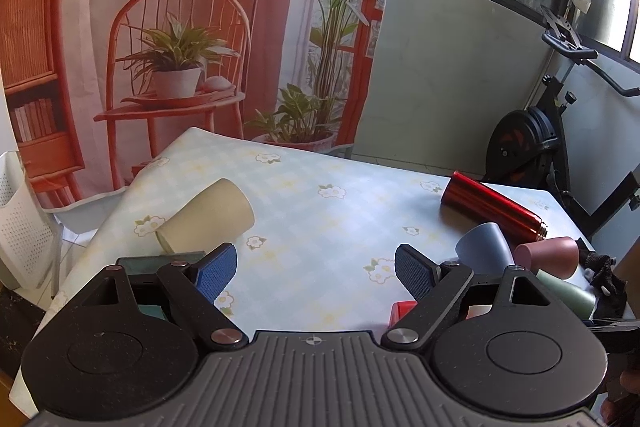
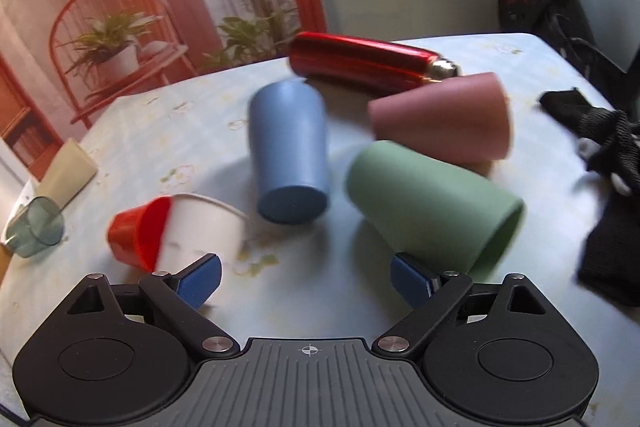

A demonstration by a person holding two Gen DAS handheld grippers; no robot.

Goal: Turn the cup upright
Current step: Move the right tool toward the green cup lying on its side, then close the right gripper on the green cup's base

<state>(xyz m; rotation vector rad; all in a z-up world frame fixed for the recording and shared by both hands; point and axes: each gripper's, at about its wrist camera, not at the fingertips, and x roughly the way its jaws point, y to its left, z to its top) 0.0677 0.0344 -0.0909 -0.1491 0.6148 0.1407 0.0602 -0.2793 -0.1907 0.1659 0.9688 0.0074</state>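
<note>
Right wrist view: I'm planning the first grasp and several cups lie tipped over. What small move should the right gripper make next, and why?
Probably ease the right gripper forward toward the blue cup. The jaws stand open and empty, and that cup lies on its side almost straight ahead, base toward the camera. The green cup lies close on its right, so the approach should stay centered on the blue one.

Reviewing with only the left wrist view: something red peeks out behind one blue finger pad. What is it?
Observer: A small red plastic cup on its side, against a white cup.
Operator: Is the green one upright?
Observer: No, the matte green cup lies on its side.
Operator: Right gripper holding anything?
Observer: No, the right gripper is open, empty.
</note>
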